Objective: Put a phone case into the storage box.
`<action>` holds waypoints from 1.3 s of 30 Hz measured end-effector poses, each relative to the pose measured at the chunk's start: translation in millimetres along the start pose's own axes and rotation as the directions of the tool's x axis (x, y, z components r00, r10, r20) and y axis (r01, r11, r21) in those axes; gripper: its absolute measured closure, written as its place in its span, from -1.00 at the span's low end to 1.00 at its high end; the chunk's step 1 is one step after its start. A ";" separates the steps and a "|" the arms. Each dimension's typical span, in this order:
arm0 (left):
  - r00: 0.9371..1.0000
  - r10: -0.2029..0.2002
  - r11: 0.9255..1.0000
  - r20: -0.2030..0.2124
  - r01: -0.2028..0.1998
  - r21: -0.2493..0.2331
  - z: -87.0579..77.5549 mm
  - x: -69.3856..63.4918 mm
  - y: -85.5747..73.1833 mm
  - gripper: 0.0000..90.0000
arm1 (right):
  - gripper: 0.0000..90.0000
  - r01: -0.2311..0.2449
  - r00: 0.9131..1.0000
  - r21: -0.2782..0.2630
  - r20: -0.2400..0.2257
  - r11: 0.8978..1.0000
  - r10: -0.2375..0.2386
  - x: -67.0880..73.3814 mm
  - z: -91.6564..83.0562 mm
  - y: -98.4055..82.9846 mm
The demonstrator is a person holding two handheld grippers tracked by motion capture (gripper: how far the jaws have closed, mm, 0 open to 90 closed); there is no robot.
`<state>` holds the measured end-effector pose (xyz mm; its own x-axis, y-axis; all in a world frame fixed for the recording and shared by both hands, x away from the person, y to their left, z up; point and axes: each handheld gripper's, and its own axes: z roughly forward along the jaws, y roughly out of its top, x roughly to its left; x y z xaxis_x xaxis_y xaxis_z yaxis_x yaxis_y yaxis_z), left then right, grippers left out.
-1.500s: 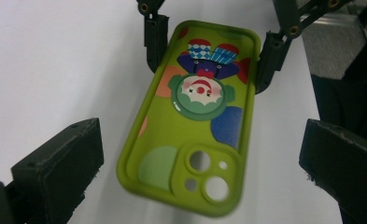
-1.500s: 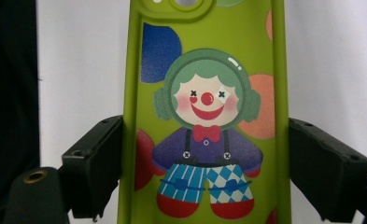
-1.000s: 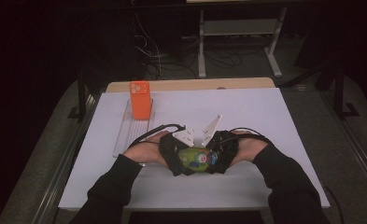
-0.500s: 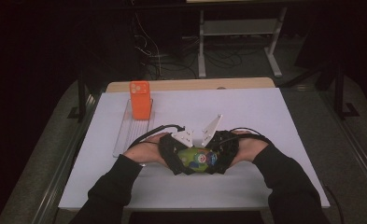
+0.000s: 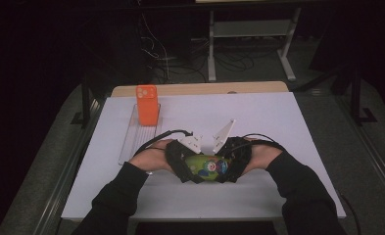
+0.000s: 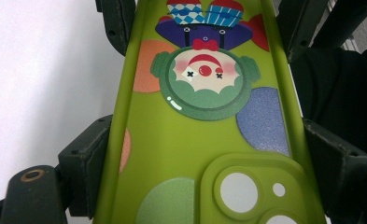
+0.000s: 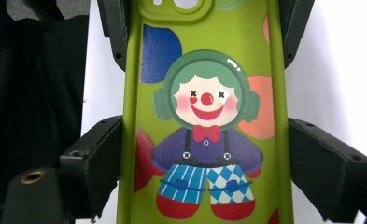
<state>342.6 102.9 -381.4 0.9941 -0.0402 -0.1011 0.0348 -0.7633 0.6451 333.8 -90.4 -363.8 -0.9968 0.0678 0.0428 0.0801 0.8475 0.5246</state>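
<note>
Green phone case with clown print held between both grippers, low over the near-middle of the white surface; whether it touches the surface, cannot tell. Long axis runs left–right across the high view, straight from one hand to the other. Left gripper takes the camera-cutout end: in the left gripper view the case runs up the middle, long edges against both fingers, jaws having just been closing onto it. Right gripper takes the clown's-feet end; in the right gripper view its fingers clamp the two long edges of the case. So each pair of fingers grasps across the short width, one at either end, facing one another along the axis. Both hands equally near; neither has the advantage. Orange phone case stands upright on a clear tray at far left, well apart. Judgement: any next move likely turns on the shared axis — pulling or flexing along the length.
</note>
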 end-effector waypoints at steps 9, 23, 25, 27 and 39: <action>0.999 -0.007 1.000 -0.037 0.007 -0.009 -6.6 0.5 1.3 -0.66 | -0.97 -0.069 0.997 -0.047 0.031 0.997 0.071 -3.9 -9.9 -6.0; 0.962 -0.186 0.982 -0.200 0.176 -0.063 -13.7 2.1 -4.3 -0.66 | -0.99 -0.211 0.957 -0.192 0.158 0.958 0.242 -18.7 -36.7 -37.9; 0.949 -0.215 0.976 -0.229 0.203 -0.074 -15.4 2.7 -5.2 -0.66 | -0.99 -0.260 0.937 -0.213 0.179 0.942 0.300 -18.1 -37.6 -42.6; 0.935 -0.249 0.968 -0.252 0.236 -0.081 -16.4 3.1 -6.2 -0.66 | -0.99 -0.301 0.914 -0.242 0.202 0.922 0.352 -17.1 -38.1 -47.8; 0.868 -0.370 0.929 -0.331 0.346 -0.133 -17.0 6.7 -7.2 -0.66 | -0.99 -0.476 0.780 -0.390 0.226 0.788 0.583 -4.6 -24.5 -80.3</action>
<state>350.7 119.1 -373.8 0.8839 0.4615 -0.0758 0.3898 -0.6374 0.6647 332.0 -171.7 -385.3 -0.7312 0.6662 0.1471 0.5379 0.4304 0.7249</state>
